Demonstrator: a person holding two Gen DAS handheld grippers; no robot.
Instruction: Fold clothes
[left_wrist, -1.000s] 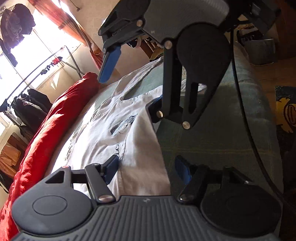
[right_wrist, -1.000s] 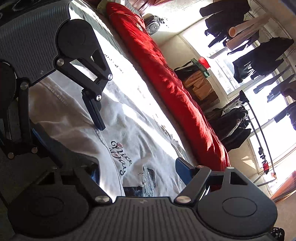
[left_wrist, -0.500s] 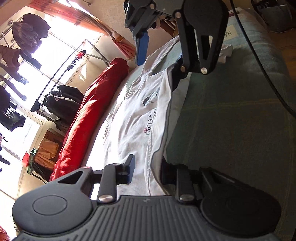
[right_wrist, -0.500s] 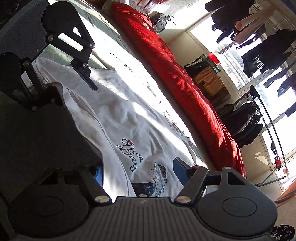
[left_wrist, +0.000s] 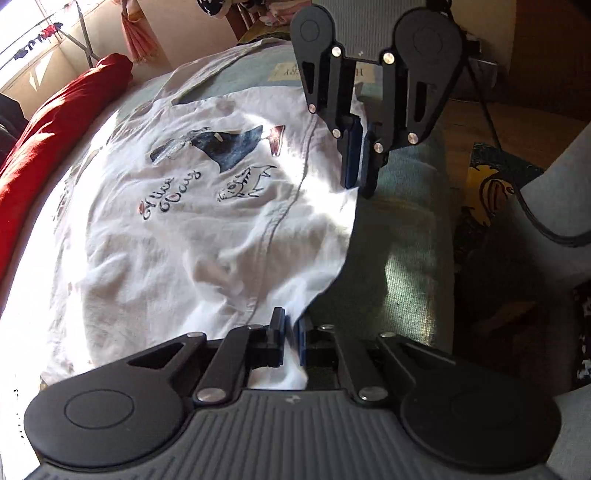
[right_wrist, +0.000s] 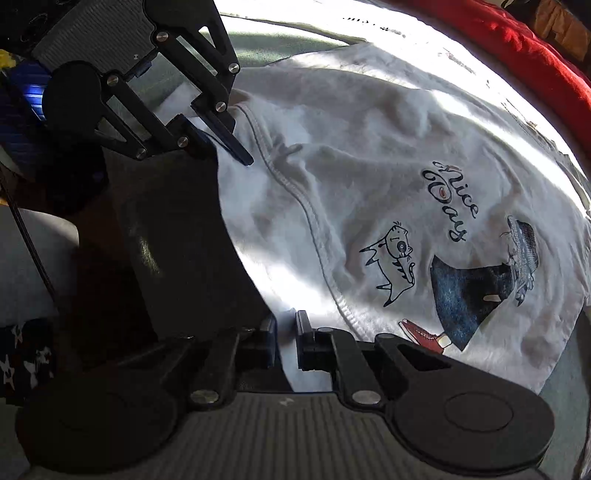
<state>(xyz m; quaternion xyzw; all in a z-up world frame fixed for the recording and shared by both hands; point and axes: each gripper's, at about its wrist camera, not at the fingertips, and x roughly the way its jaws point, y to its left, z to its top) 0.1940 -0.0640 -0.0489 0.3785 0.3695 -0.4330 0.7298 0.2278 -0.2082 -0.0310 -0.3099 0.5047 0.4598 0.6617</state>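
Note:
A white T-shirt (left_wrist: 177, 229) printed with "Nice Day", a cat and a figure in a dark blue dress lies spread on a grey-green bed cover (left_wrist: 406, 240). My left gripper (left_wrist: 291, 332) pinches the shirt's near edge, its jaws closing tight on the cloth. Farther along the same edge, my right gripper (left_wrist: 360, 181) points down with cloth caught in its tips. In the right wrist view the right gripper (right_wrist: 286, 334) has its jaws closing on white fabric of the T-shirt (right_wrist: 388, 147). The left gripper (right_wrist: 231, 151) grips the edge at the upper left there.
A red duvet (left_wrist: 44, 140) runs along the far side of the bed, also the red duvet (right_wrist: 517, 40) at top right. A clothes rack (left_wrist: 85, 44) stands by the window. Beyond the bed's edge lie a patterned rug (left_wrist: 491, 192) and a black cable (left_wrist: 535, 218).
Both grippers have tipped down toward the bed and gone from wide open to shut on the shirt's edge. The cloth between them now wrinkles.

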